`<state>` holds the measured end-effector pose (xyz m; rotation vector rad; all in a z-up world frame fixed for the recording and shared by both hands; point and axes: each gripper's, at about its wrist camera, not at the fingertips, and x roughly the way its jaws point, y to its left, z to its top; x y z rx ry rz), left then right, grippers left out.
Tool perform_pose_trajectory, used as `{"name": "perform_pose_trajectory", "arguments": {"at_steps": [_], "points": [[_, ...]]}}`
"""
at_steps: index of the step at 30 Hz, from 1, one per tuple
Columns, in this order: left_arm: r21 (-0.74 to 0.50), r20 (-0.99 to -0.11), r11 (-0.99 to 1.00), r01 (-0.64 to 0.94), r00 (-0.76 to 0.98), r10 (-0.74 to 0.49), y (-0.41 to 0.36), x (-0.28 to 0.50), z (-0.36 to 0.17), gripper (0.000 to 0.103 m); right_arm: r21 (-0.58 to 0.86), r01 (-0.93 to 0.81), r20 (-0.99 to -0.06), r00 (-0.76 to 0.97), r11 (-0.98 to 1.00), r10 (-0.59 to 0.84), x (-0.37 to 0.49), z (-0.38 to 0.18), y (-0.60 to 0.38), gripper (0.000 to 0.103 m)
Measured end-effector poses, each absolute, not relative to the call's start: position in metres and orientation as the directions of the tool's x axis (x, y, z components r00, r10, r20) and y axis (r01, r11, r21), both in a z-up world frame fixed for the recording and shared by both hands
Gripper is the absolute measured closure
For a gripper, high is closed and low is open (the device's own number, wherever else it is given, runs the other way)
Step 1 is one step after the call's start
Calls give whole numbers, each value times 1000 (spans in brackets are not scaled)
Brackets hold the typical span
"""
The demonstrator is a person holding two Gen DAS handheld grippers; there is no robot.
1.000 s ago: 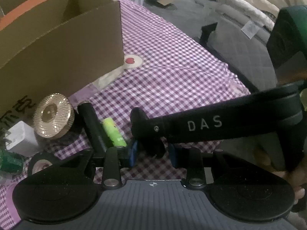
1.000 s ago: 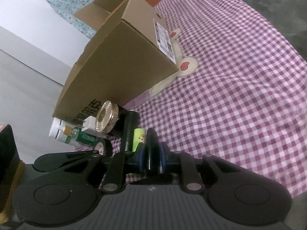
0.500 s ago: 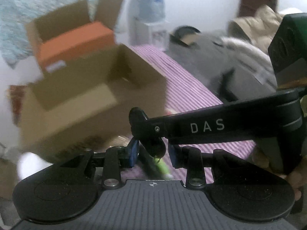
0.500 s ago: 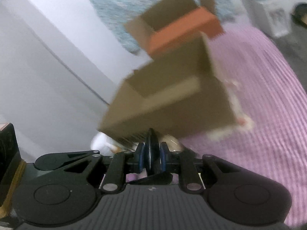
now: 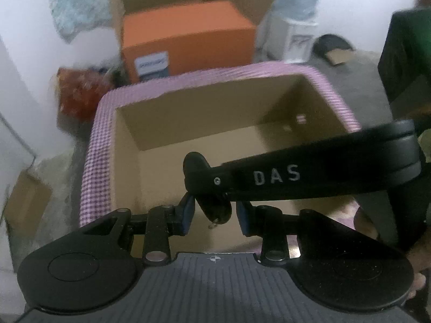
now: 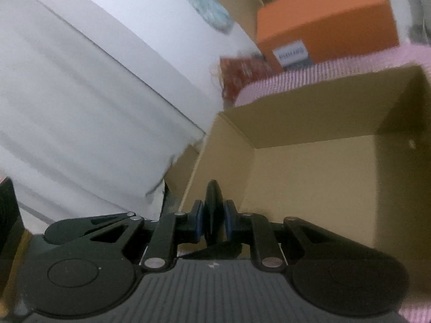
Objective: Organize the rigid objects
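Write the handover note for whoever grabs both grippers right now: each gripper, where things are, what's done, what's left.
Left gripper: jaws around the end of the black DAS-marked piece, apparently gripping it, above the open cardboard box.
Right gripper: jaws shut on a thin black disc-like part, over the same box's near corner.
Box: sits on the purple checked cloth; the interior that shows looks empty.
Done: both pieces carried over the box.
Left: lower and release them inside. No other loose items are in view.
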<state>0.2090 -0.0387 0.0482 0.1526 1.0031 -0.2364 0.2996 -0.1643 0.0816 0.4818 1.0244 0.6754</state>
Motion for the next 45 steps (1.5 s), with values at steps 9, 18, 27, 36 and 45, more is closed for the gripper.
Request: {"name": "perform_pose_trajectory", "arguments": {"at_steps": [9, 18, 27, 36, 45], "points": [[98, -896, 977, 191, 444, 3, -21, 245, 16, 69, 669, -198, -665, 271, 716, 696, 366, 34, -121, 86], [55, -885, 982, 180, 465, -35, -11, 238, 25, 68, 659, -189, -667, 301, 728, 682, 363, 40, -130, 84], [13, -819, 970, 241, 560, -128, -20, 189, 62, 64, 652, -259, -573, 447, 713, 687, 280, 102, -203, 84], [-33, -766, 912, 408, 576, -286, -50, 110, 75, 58, 717, -251, -444, 556, 651, 703, 152, 114, -279, 84], [-89, -826, 855, 511, 442, -350, -91, 64, 11, 59, 771, -58, -488, 585, 634, 647, 86, 43, -313, 83]]}}
